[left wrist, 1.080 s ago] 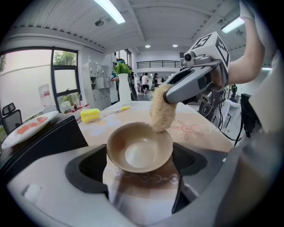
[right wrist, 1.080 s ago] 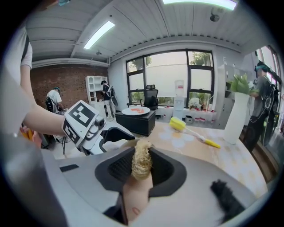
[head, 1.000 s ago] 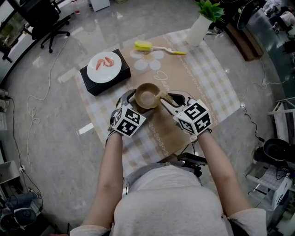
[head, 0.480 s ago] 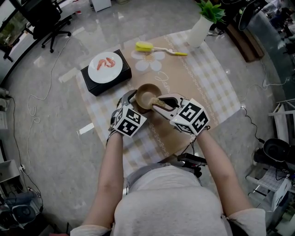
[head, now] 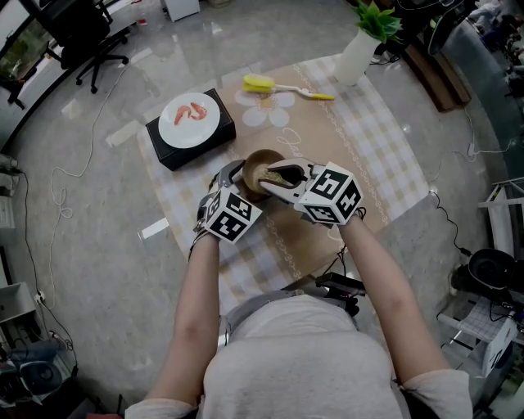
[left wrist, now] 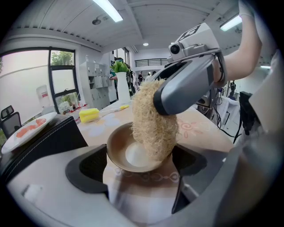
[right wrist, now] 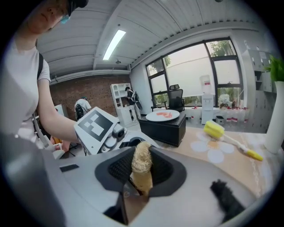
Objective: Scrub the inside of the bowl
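Loofah (left wrist: 153,119), clamped by R hand-held gripper (head: 280,177), in bowl (left wrist: 119,150) clamped by L hand-held gripper (left wrist: 140,172); plate (head: 186,119) beyond.

Glossy grey floor (head: 86,282); office chair (head: 80,34); big windows (right wrist: 195,75); ceiling striplights (right wrist: 114,44).

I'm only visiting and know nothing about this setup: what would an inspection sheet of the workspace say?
Surface: checked cloth, no spills seen.
Job's things: brown bowl on the cloth; loofah scrubber reaching inside it.
Clutter: yellow dish brush, plate on a black box, vase with a plant, all apart from the bowl.
Grippers: left gripper jaws hold the bowl; right gripper jaws shut on the scrubber.
Cables: loose cable on the floor, left side.
Surroundings: office chair beyond the cloth.
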